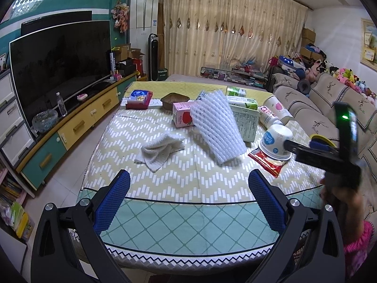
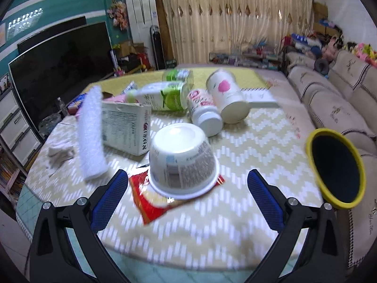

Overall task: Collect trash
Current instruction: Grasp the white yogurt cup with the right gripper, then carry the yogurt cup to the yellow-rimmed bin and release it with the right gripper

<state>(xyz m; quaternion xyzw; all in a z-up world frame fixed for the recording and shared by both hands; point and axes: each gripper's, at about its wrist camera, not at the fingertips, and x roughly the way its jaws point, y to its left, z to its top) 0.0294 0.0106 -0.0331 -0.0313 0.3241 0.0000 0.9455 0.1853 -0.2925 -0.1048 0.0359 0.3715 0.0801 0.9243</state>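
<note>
Trash lies scattered over a table point(image 1: 165, 188) covered in a yellow-and-white zigzag cloth with a teal diamond border. An upturned white paper bowl point(image 2: 182, 158) with a printed label rests on a flat red foil wrapper point(image 2: 153, 200), near the table's right side. Behind it lie a white pill bottle on its side point(image 2: 205, 110), a white cup with a pink heart point(image 2: 227, 99), a white-and-green bottle point(image 2: 162, 97) and a tipped white carton with dense print point(image 2: 127, 129). A white foam fruit net sleeve point(image 1: 216, 129) leans against a pink carton point(image 1: 181, 114), and a crumpled white cloth point(image 1: 160, 151) sits to its left. A round bin with a yellow rim and dark inside point(image 2: 335, 168) stands at the table's right edge, beside the sofa.

The left gripper point(image 1: 188, 184) hovers over the near table edge, its blue-padded jaws spread wide and holding nothing. The right gripper point(image 2: 185, 184) hangs just in front of the bowl, jaws likewise spread wide on either side of it, not touching; that view is blurred.
</note>
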